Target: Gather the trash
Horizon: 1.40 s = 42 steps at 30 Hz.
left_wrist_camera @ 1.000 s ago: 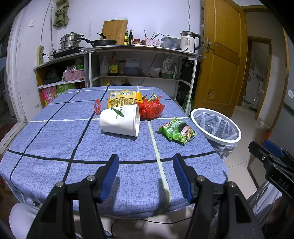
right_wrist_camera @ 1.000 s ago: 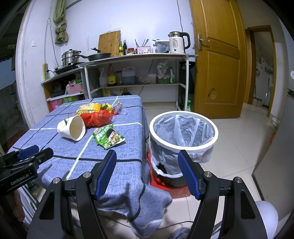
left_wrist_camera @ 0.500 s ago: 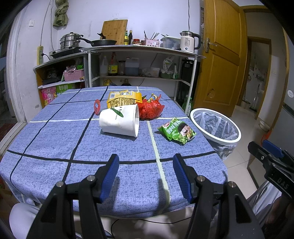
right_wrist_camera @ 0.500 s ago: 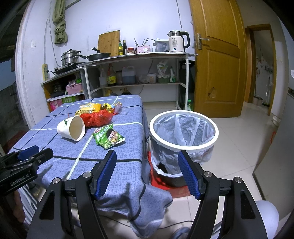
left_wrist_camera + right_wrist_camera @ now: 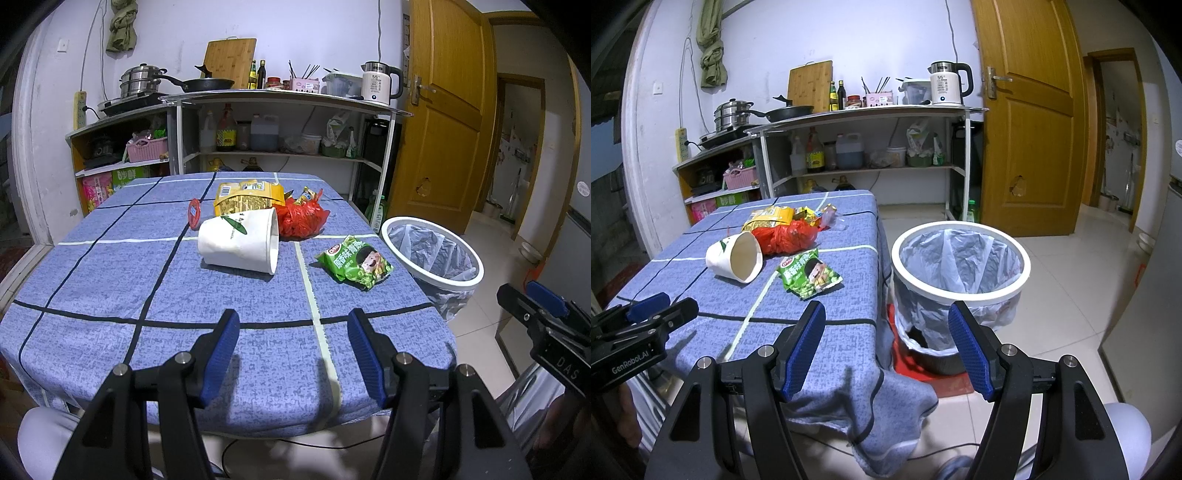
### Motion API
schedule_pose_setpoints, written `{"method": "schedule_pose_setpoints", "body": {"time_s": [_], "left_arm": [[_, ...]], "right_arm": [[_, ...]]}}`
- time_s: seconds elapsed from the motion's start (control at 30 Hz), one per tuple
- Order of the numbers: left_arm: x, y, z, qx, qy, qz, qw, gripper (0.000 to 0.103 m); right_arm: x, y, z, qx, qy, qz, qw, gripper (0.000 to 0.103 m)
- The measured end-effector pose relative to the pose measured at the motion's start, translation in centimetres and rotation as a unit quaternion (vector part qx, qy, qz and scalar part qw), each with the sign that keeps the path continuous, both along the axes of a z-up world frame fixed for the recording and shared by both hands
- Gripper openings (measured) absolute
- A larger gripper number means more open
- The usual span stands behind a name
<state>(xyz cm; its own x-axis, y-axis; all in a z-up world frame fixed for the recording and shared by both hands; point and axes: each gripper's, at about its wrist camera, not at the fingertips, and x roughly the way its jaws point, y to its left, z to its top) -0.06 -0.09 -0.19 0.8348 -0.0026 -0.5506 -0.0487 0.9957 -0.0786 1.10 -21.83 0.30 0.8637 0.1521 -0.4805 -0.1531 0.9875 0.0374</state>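
Trash lies on the blue checked tablecloth (image 5: 110, 280): a white paper cup (image 5: 240, 240) on its side, a green snack bag (image 5: 354, 262), a red plastic bag (image 5: 301, 219), a yellow snack bag (image 5: 247, 195) and a small red lid (image 5: 194, 214). The cup (image 5: 735, 256) and green bag (image 5: 809, 273) also show in the right wrist view. A white-rimmed trash bin (image 5: 960, 266) with a clear liner stands on the floor right of the table. My left gripper (image 5: 293, 349) is open and empty above the table's near edge. My right gripper (image 5: 886, 343) is open and empty near the table's corner, before the bin.
Kitchen shelves (image 5: 280, 122) with pots, bottles and a kettle stand behind the table. A wooden door (image 5: 1030, 122) is at the right. A red mat (image 5: 931, 376) lies under the bin. White tiled floor (image 5: 1071, 295) stretches to the right.
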Motion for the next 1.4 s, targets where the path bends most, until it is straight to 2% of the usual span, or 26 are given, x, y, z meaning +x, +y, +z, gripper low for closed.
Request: {"method": "schedule_pose_setpoints", "body": {"time_s": [0.5,0.73,1.0,1.13,1.23,1.4], "left_arm": [[0.5,-0.9,-0.6,-0.005,0.01,-0.006,0.9999,0.063],[1.4,0.8,-0.5,-0.008,0.013,-0.003,0.9999,0.063],[3.8,4.1,0.0,-0.014,0.014,0.009,0.9998,0.063],[5.8,6.0,0.4,-0.029,0.021,0.001,0.9994,0.063],[7.4,6.9,0.7,-0.03,0.021,-0.006,0.9993,0.069],[9.6,7.2,1.0,-0.03,0.027,-0.023,0.9989,0.084]], "right_arm": [[0.1,0.4,-0.3,-0.001,0.005,0.004,1.0,0.07],[1.3,1.4,-0.9,-0.004,0.017,0.024,1.0,0.07],[4.5,3.7,-1.1,-0.012,0.037,0.084,0.996,0.07],[7.5,5.6,-1.3,-0.034,0.054,0.134,0.989,0.07],[9.4,6.5,-1.6,-0.042,0.063,0.155,0.985,0.07],[12.7,7.9,-2.7,-0.038,0.103,0.187,0.976,0.07]]}}
